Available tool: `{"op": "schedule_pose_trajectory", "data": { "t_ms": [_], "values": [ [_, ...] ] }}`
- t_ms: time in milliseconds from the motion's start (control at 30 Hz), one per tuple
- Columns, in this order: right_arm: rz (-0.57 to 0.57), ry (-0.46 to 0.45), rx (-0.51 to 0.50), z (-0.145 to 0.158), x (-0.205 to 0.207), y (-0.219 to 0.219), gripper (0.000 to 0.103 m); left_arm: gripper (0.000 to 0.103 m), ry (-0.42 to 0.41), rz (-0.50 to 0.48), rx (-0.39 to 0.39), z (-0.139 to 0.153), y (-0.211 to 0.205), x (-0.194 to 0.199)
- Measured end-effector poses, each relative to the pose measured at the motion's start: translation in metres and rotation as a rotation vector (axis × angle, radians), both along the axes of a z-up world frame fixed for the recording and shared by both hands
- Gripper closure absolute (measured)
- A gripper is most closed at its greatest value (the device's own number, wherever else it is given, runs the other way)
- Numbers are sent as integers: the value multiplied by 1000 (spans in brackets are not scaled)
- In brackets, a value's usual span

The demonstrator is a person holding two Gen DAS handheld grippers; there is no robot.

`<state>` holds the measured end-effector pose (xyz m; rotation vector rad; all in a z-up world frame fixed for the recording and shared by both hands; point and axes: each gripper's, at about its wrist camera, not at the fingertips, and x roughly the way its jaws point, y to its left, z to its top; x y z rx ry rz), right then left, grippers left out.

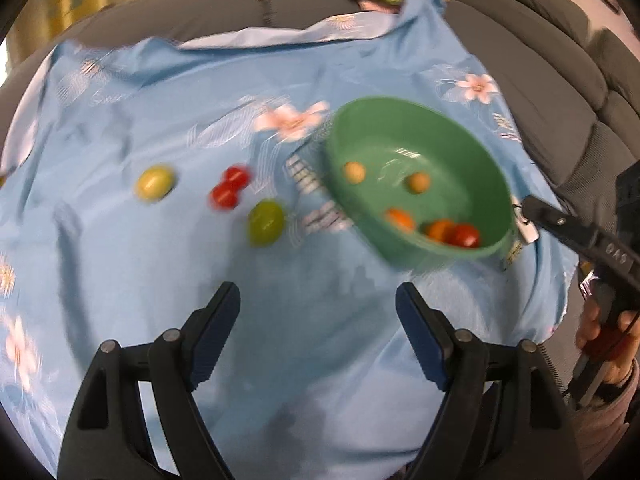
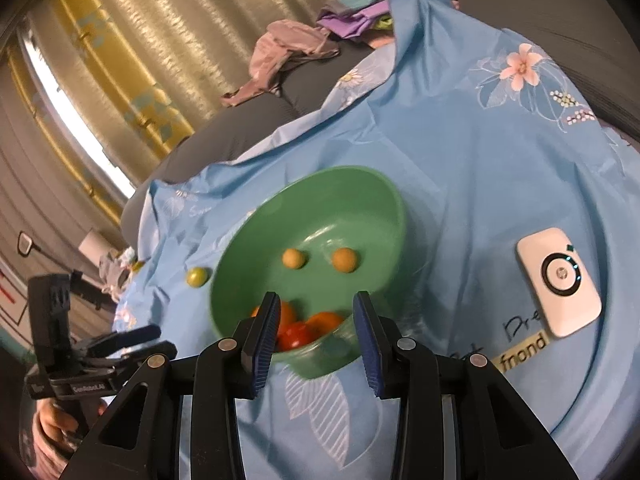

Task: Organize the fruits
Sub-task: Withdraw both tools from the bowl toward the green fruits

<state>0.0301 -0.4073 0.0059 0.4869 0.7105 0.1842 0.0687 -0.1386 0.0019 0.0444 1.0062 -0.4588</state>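
A green bowl (image 1: pixel 416 148) sits on the blue flowered cloth (image 1: pixel 280 300) and holds two tan fruits (image 1: pixel 354 171), orange ones (image 1: pixel 400 218) and a red one (image 1: pixel 466 235). On the cloth left of it lie two green-yellow fruits (image 1: pixel 265 222) (image 1: pixel 154 182) and two touching red tomatoes (image 1: pixel 230 188). My left gripper (image 1: pixel 318 300) is open and empty, above the cloth in front of the fruits. My right gripper (image 2: pixel 316 308) is open and empty, just over the near rim of the bowl (image 2: pixel 360 200). One green fruit (image 2: pixel 197 277) shows left of the bowl.
A white pocket device (image 2: pixel 558 282) lies on the cloth right of the bowl. The cloth covers a grey sofa (image 1: pixel 540 52). Crumpled clothes (image 2: pixel 288 56) lie at the back. The left gripper also shows in the right wrist view (image 2: pixel 132 340), low at the left.
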Motion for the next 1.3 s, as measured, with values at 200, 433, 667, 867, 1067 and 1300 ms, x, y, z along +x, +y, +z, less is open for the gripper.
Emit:
{"op": "schedule_pose_trajectory", "data": {
  "t_ms": [200,433,667,867,1067,1300],
  "values": [
    [58,-10,-21,10,-6,23,65,22,34,108,0,-8,45,-23],
    [139,-12,-62,17,-9,56,65,21,35,152,-27,-7,71,-50],
    [220,4,-104,16,-11,89,65,21,38,171,-54,-11,87,-64],
    [285,40,-136,7,-6,117,65,21,47,183,-75,-19,101,-69],
    [336,76,-156,-3,3,141,65,21,42,189,-100,-22,111,-66],
    [361,120,-185,-15,28,165,65,21,38,187,-102,-27,120,-57]
  ]
}}
